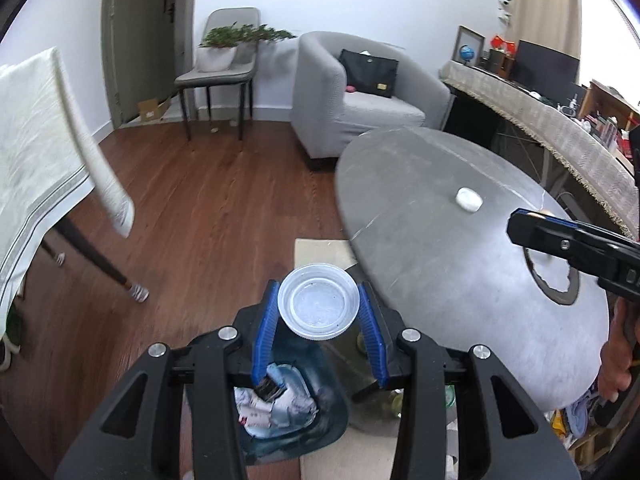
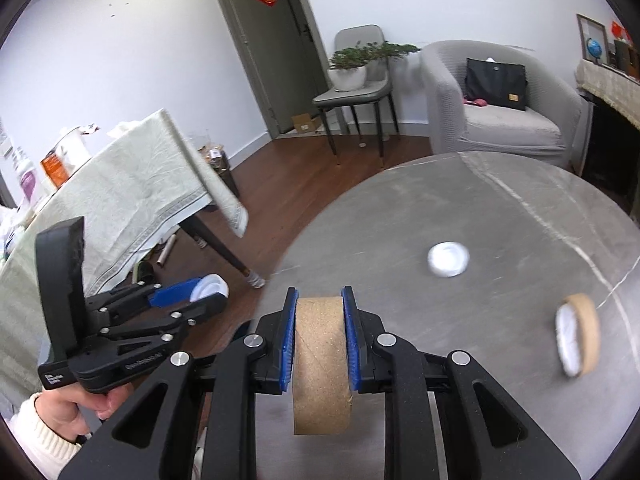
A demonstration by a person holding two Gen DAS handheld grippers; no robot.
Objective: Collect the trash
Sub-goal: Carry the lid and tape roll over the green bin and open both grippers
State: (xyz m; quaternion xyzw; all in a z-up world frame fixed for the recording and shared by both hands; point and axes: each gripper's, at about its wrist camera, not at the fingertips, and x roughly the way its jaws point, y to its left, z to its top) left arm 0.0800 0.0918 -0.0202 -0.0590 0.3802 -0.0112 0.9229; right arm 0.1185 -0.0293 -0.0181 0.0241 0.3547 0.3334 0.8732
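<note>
Left gripper (image 1: 319, 312) first: you've got it clamped on the clear plastic cup (image 1: 319, 306), blue pads on either side of the rim. Cup mouth points back at the camera, so its axis runs along the fingers, roughly level and tipped a little down. It hangs right over the blue bin (image 1: 288, 412), off the table's left edge. Bin already has crumpled paper and wrappers in it, so part of the job looks done. Judgement: cup is a release away from being binned.

Right gripper (image 2: 319, 336) is closed on the cardboard roll (image 2: 320, 364), pads squeezing its two flat ends. So the roll's axis runs left-right across the jaws and the curved face points at the lens. It's held above the near part of the round grey table (image 2: 500, 208), not yet near the bin.

Still on the table, left to right in the right wrist view: a small white lid-like piece (image 2: 448, 259) mid-table, lying flat; then a second cardboard ring (image 2: 579, 334) with a white face, near the right edge, standing tilted on its rim. Both blurred, can't say more.

So by my read: two items in hand, two left to fetch. Bin isn't visible from the right wrist.
</note>
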